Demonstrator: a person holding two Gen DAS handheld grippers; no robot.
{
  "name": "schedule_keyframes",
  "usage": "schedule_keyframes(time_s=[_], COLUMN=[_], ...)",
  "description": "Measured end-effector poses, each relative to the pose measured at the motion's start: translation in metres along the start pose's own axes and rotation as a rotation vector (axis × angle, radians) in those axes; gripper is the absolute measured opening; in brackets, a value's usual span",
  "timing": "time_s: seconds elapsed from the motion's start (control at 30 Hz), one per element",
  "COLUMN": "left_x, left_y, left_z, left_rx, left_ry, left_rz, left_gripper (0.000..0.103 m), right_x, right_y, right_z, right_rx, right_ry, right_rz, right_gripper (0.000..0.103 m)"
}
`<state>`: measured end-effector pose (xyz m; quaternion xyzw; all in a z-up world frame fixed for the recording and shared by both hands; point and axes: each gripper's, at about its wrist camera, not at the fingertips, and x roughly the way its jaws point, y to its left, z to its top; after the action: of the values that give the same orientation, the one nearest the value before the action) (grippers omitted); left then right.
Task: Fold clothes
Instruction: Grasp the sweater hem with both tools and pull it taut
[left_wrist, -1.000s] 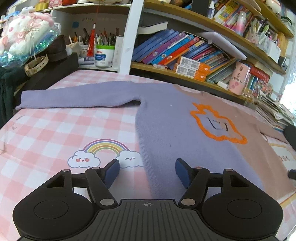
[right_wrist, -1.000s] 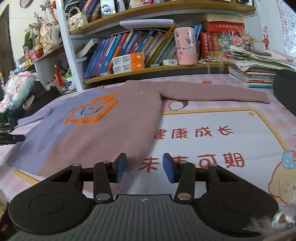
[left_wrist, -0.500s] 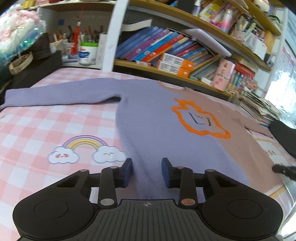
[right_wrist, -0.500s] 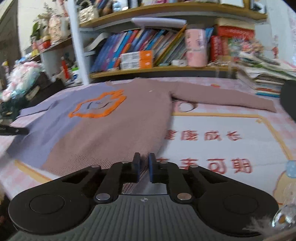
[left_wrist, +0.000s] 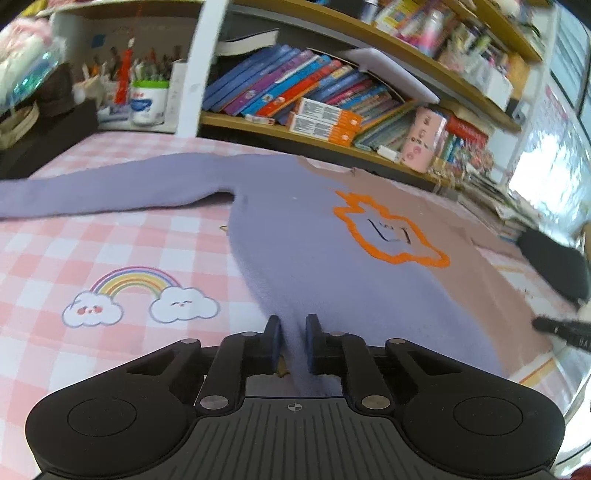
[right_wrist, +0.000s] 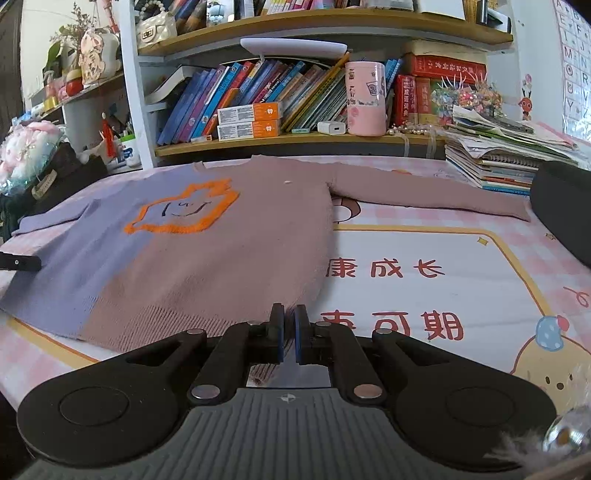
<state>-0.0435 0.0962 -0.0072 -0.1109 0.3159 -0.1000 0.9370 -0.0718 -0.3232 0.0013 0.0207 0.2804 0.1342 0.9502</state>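
The sweater (right_wrist: 207, 258) lies flat and face up across the middle of both frames, on a pink checked surface (left_wrist: 74, 258) in front of bookshelves (right_wrist: 295, 103). It is knitted in two colours, lilac on one half and dusty pink-brown on the other, with an orange-outlined figure (right_wrist: 184, 214) on the chest. Both sleeves are stretched straight out to the sides, and the ribbed hem runs along the bottom of the frames. No fold shows yet, so the task looks barely begun: only the hem has been taken hold of, and all the folding is left.

The left claw (left_wrist: 293, 343), low centre in its view, is closing, and a ridge of lilac hem is pinched up between its blue pads. The right claw (right_wrist: 289, 336), low centre in its view, is closed almost fully on the pink-brown hem corner, with ribbed knit visible just beneath.
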Motion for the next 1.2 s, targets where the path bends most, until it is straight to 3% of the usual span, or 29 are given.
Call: schedule_keyframes(time_s=[0.07, 0.17, 0.27, 0.33, 0.37, 0.47, 1.2], left_x=[-0.001, -0.001, 0.000, 0.001, 0.001, 0.002, 0.000], left_y=[0.001, -0.004, -0.006, -0.001, 0.002, 0.011, 0.002], left_z=[0.000, -0.001, -0.002, -0.001, 0.000, 0.002, -0.003], left_rx=[-0.009, -0.004, 0.008, 0.000, -0.005, -0.021, -0.006], left_ry=[0.002, 0.010, 0.010, 0.004, 0.000, -0.009, -0.010], left_rz=[0.002, -0.010, -0.030, -0.024, -0.019, -0.004, -0.002], left_gripper=[0.013, 0.019, 0.017, 0.008, 0.006, 0.006, 0.007], right_x=[-0.001, -0.001, 0.000, 0.000, 0.000, 0.001, 0.005], right_y=[-0.004, -0.008, -0.008, -0.006, -0.004, 0.000, 0.001], right_z=[0.000, 0.000, -0.001, -0.001, -0.001, -0.001, -0.001], right_rx=[0.022, 0.057, 0.066, 0.052, 0.049, 0.047, 0.021], right_ry=[-0.005, -0.006, -0.004, 0.001, 0.004, 0.006, -0.010], right_rz=[0.005, 0.019, 0.026, 0.026, 0.034, 0.059, 0.020], right_gripper=[0.012, 0.038, 0.038, 0.029, 0.016, 0.011, 0.013])
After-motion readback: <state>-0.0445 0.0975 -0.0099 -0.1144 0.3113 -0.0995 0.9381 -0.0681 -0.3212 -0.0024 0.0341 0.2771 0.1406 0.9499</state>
